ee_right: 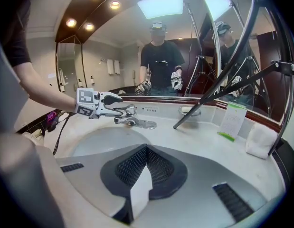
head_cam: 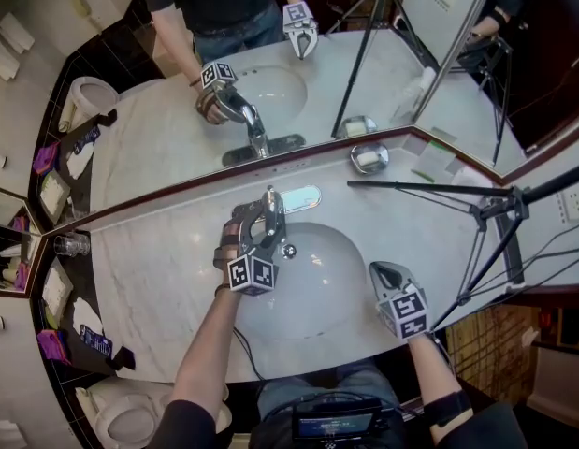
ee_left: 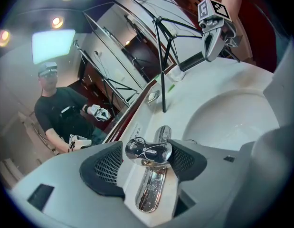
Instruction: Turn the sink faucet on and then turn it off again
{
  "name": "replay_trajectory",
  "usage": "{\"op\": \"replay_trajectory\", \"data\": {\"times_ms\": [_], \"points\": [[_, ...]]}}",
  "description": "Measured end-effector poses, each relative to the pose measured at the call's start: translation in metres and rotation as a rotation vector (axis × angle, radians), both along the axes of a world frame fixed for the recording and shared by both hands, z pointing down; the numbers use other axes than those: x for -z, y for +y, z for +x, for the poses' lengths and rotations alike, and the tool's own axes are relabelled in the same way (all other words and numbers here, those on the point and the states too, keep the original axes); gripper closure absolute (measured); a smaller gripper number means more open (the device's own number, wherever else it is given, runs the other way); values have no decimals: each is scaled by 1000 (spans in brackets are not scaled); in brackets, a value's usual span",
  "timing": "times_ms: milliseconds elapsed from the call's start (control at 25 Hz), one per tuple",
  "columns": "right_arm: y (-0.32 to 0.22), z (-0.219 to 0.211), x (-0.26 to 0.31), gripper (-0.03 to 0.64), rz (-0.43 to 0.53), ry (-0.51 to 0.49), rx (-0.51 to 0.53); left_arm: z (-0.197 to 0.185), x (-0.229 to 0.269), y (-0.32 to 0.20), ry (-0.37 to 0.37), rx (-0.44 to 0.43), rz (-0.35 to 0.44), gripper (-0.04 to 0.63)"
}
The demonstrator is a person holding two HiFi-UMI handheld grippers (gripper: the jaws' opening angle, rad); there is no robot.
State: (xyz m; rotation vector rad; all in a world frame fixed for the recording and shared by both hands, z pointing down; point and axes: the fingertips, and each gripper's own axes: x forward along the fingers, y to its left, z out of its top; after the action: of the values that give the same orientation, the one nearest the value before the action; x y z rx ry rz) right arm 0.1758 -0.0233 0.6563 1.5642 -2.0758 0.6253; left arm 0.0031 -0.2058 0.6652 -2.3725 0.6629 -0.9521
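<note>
Straddling the faucet handle (ee_left: pixel 148 151), the left gripper (head_cam: pixel 254 224) has its jaws apart with the lever's tip between the pads. A sliver of gap shows at one pad, so probably no clamp yet. The lever runs from the faucet (ee_right: pixel 135 123) out over the basin (head_cam: pixel 317 293), end-on to this gripper. Well right of the faucet, the right gripper (head_cam: pixel 389 277) hangs closed and empty.

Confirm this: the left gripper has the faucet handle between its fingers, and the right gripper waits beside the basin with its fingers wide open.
Not quite. The right gripper has its fingers shut, pads together with nothing between them; the right gripper view shows it. The rest holds: the left gripper has the faucet handle between its fingers.
</note>
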Motion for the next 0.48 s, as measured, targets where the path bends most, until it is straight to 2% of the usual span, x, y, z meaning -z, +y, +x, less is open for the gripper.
{"op": "replay_trajectory", "data": {"times_ms": [200,280,400,480], "points": [[3,-1,-1,598,-12,-16,-5,9,1,-11,19,9,-5,327],[3,1,-3,598,-17,-19,-9,12,2,-14,22,11,-3,360],[7,7,-8,598,-22,-17,-16,16,-3,-10,18,8,-20,458],[7,8,-9,598,-24,-17,-15,15,-3,-10,27,20,-34,471]]}}
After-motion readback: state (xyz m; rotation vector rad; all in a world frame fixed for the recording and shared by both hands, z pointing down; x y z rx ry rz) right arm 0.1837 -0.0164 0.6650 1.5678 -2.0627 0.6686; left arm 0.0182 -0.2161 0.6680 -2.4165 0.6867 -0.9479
